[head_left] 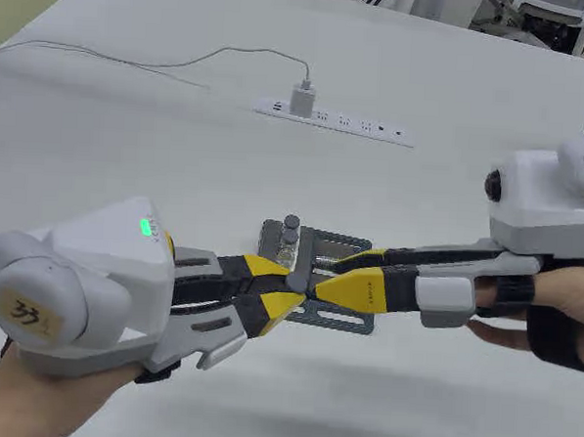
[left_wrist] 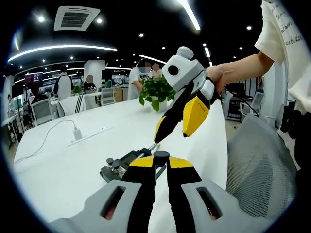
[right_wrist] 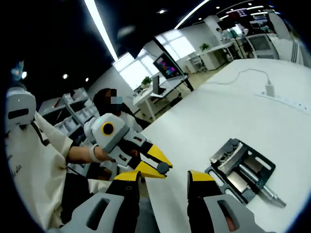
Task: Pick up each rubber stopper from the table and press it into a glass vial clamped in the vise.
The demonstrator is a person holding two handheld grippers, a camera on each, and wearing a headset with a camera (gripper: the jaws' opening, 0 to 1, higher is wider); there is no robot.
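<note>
Head view: left gripper (head_left: 293,288) clamped on grey rubber stopper (head_left: 297,280) over vise (head_left: 345,319); two stoppered vials (head_left: 290,230) in vise; right gripper (head_left: 323,277) tips just beside stopper. Left gripper view: jaws pinching stopper (left_wrist: 161,155). Right gripper view: jaws spread apart, nothing between

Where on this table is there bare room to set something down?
Bare table lies between the vise and the power strip, left of the vise below the cable, and along the near edge. It is crowded at the vise, where the left claw and right claw meet.
</note>
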